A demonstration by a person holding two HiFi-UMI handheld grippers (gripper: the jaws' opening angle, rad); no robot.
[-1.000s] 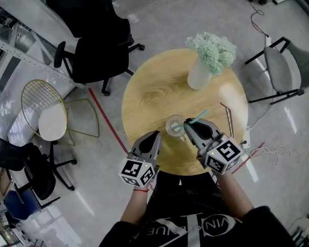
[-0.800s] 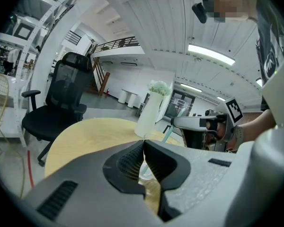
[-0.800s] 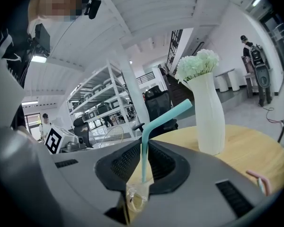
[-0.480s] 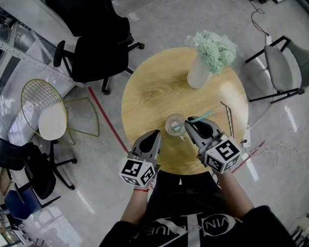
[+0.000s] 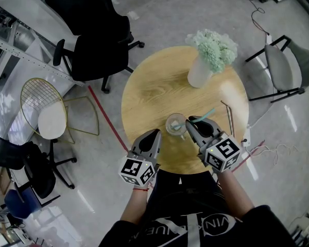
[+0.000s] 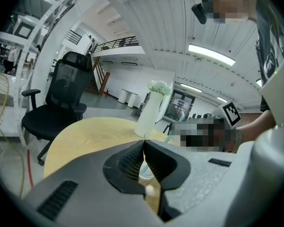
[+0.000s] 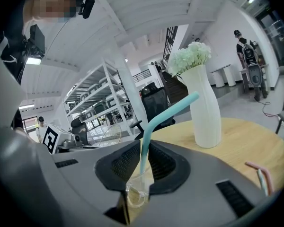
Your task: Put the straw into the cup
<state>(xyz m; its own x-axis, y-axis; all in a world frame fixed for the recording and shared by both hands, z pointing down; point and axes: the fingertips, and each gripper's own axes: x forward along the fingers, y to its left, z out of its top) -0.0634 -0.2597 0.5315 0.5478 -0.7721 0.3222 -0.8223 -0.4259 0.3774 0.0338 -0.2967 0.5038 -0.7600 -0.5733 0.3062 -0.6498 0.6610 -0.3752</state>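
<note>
The straw (image 7: 154, 122) is looking like a light, thin plastic tube with a bent top, so it is likely weighing next to nothing and flattening if squeezed hard. A gentle pinch on the straight shaft below the bend is suiting it best, and that is where the right tool (image 7: 143, 162) is gripping it, jaws drawn narrow onto the shaft. The smooth plastic is probably apt to slide or swivel between the jaws, so keeping it upright is mattering. The cup (image 5: 175, 124) is appearing as thin clear plastic, light and easy to tip. It is standing on the worktop (image 5: 154, 86) near the front edge, just beside the right tool's tips.

In the right gripper view the straw is running down between the jaws, its lower end seeming to reach into the cup's mouth directly below, while the bent top is leaning towards the vase (image 7: 206, 108). Whether the tip is touching the cup's bottom I cannot tell. The left tool (image 6: 144, 145) is hovering at the cup's other side, jaws pressed together on nothing, apparently clear of the cup. I am judging the straw nearly placed, needing only lowering and letting go
</note>
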